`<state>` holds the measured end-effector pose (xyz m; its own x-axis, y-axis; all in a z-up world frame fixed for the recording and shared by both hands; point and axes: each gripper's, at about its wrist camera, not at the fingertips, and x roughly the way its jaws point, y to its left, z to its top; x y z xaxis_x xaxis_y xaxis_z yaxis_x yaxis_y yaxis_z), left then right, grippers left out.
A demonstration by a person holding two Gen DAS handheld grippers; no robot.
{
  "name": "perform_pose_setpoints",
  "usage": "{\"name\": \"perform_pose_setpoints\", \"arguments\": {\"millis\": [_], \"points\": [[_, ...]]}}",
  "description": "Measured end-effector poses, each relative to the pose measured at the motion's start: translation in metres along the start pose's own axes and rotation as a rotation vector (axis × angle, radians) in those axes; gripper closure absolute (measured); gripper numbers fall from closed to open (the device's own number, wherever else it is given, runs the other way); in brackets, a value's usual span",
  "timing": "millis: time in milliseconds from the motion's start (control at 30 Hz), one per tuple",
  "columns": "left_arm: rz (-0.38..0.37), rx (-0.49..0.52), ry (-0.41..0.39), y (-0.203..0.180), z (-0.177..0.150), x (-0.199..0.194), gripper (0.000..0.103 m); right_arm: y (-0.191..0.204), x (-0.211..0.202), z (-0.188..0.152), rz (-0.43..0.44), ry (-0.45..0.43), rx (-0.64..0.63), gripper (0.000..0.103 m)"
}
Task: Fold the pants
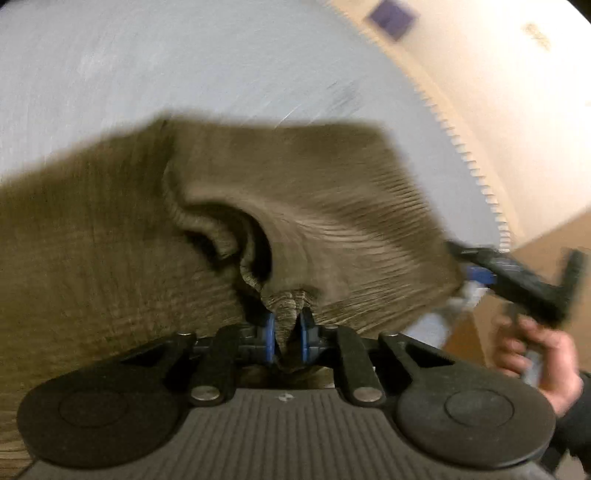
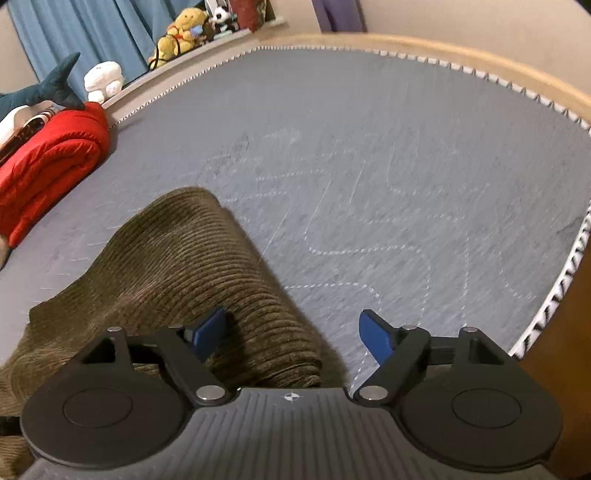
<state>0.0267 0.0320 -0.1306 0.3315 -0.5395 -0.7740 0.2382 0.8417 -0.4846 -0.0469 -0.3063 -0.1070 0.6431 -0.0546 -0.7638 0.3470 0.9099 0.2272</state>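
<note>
Olive-brown corduroy pants [image 1: 110, 240] lie bunched on a grey quilted mattress [image 1: 147, 55]. My left gripper [image 1: 288, 332] is shut on a pinched ridge of the pants fabric, which rises in a fold just ahead of the blue pads. In the right wrist view a rounded fold of the pants [image 2: 177, 266] runs from the lower left towards the middle. My right gripper [image 2: 293, 334] is open above that fold's edge, with its left finger over cloth and its right finger over bare mattress [image 2: 369, 147]. A hand [image 1: 535, 354] holding the right gripper shows at the right of the left wrist view.
A folded red blanket [image 2: 48, 166] lies at the mattress's left edge, with a plush shark [image 2: 55, 85] and stuffed toys [image 2: 181, 33] on a ledge behind it. A wooden bed frame [image 2: 480, 51] rims the far and right sides. Bare mattress stretches ahead of the pants.
</note>
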Motion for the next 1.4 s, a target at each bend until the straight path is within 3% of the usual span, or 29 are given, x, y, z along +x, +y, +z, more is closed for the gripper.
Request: {"name": "perform_pose_setpoints", "arguments": {"millis": [67,133,200,233,267,333,500,567,600,667,733,767,833,1133,1400], "points": [[-0.010,0.029,-0.036,-0.005,-0.005,-0.029,0.090,-0.003,0.000,0.001,0.003,0.009,0.020,0.021],[0.030,0.033,-0.042,-0.001,-0.014,-0.041,0.095,-0.005,-0.002,0.006,0.011,0.016,0.029,0.020],[0.064,0.027,0.015,0.006,-0.020,-0.031,0.095,-0.005,-0.003,0.003,0.015,0.022,0.030,0.020],[0.086,0.032,0.051,0.009,-0.020,-0.023,0.091,-0.006,-0.003,0.003,0.013,0.025,0.029,0.020],[0.127,0.046,0.079,0.011,-0.022,-0.016,0.078,-0.006,-0.003,0.000,0.010,0.034,0.029,0.020],[0.239,0.065,0.000,0.014,-0.018,-0.021,0.067,-0.005,0.002,0.000,0.004,0.054,0.041,0.020],[0.144,0.092,-0.246,0.001,-0.008,-0.044,0.068,-0.005,0.002,0.000,-0.002,0.067,0.058,0.026],[0.092,0.156,-0.284,-0.011,-0.005,-0.039,0.075,-0.004,0.001,-0.001,0.022,0.069,0.044,0.054],[0.090,0.189,-0.292,-0.016,-0.005,-0.033,0.077,-0.003,0.000,-0.002,0.047,0.070,0.040,0.056],[0.149,0.262,-0.248,-0.019,-0.003,-0.009,0.080,0.000,-0.004,-0.002,0.035,0.058,0.023,0.064],[0.367,0.232,-0.050,0.002,-0.003,0.036,0.083,0.001,-0.008,-0.002,0.036,0.052,0.025,0.067],[0.435,0.172,0.003,0.019,-0.005,0.048,0.084,0.002,-0.010,-0.002,0.037,0.052,0.026,0.067],[0.397,0.115,-0.031,0.024,-0.002,0.039,0.085,0.001,-0.010,-0.001,0.041,0.057,0.028,0.067],[0.458,0.176,-0.285,-0.020,0.011,0.011,0.084,-0.002,-0.012,0.000,0.017,0.042,0.033,0.050],[0.422,0.206,-0.310,-0.046,0.016,0.019,0.084,-0.002,-0.002,0.000,0.007,0.054,0.011,0.039]]}}
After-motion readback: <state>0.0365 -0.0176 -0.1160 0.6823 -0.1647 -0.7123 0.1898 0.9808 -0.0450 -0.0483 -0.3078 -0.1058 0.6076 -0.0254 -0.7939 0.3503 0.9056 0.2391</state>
